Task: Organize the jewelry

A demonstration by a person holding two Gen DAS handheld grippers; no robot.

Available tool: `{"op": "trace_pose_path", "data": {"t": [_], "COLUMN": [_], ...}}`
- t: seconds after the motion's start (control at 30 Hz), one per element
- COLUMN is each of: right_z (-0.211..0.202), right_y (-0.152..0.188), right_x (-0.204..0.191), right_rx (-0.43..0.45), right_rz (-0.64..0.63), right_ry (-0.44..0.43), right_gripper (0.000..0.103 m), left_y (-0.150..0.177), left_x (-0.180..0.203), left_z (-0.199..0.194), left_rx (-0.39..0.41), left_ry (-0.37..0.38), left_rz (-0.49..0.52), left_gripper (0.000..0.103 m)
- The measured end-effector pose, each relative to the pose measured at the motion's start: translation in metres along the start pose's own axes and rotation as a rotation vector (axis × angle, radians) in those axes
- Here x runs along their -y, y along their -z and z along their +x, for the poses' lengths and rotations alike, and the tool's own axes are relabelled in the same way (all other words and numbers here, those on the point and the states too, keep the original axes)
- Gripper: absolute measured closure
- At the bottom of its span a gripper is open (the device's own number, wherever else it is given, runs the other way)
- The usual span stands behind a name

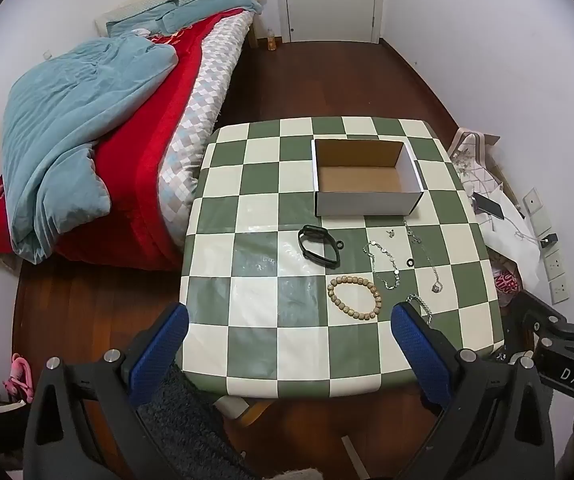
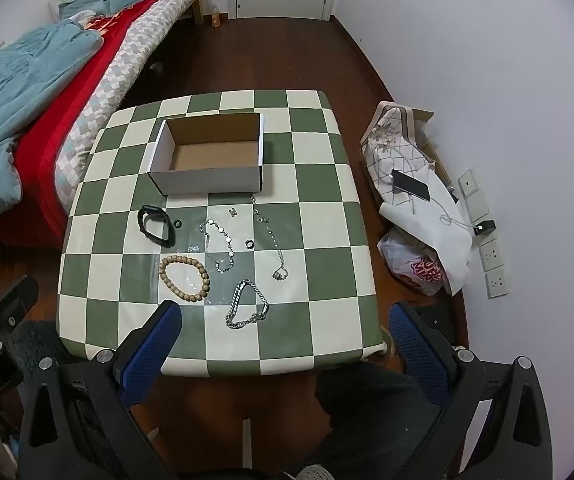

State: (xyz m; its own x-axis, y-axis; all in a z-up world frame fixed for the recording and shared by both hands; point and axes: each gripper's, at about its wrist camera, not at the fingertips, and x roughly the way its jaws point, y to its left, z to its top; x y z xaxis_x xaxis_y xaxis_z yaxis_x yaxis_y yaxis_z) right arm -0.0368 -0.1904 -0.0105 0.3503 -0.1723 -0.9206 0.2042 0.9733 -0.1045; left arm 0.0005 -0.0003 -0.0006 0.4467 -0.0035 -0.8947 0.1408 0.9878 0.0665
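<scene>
Open cardboard box (image 2: 207, 168), white outside w/ brown inside, is sitting empty toward far side of the desk (image 2: 327, 248). Jewelry is lying flat nearer than it, all apart: black band (image 2: 154, 227) at left w/ small black ring (image 2: 177, 223) just beside; wooden bead bracelet (image 2: 185, 279); silver disc chain (image 2: 219, 246); 2nd black ring (image 2: 249, 244); thin pendant necklace (image 2: 271, 240); chunky silver chain (image 2: 247, 305) nearest; tiny earring-like bit (image 2: 231, 211) near box.
</scene>
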Motion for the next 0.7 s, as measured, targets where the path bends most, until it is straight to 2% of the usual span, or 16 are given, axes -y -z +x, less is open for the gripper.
{"op": "trace_pose_path", "data": {"t": [0.7], "right_z": [-0.015], "right_y": [-0.002], "right_x": [0.003], "right_rx": [0.012], "right_rz": [-0.004], "right_ry": [-0.002], "right_gripper": [0.000], "left_y": [-0.003], "left_x": [0.007], "left_z": [-0.010], "left_rx": [0.017], "left_ry": [0.004], "left_rz": [0.004], "left_gripper": [0.000]}}
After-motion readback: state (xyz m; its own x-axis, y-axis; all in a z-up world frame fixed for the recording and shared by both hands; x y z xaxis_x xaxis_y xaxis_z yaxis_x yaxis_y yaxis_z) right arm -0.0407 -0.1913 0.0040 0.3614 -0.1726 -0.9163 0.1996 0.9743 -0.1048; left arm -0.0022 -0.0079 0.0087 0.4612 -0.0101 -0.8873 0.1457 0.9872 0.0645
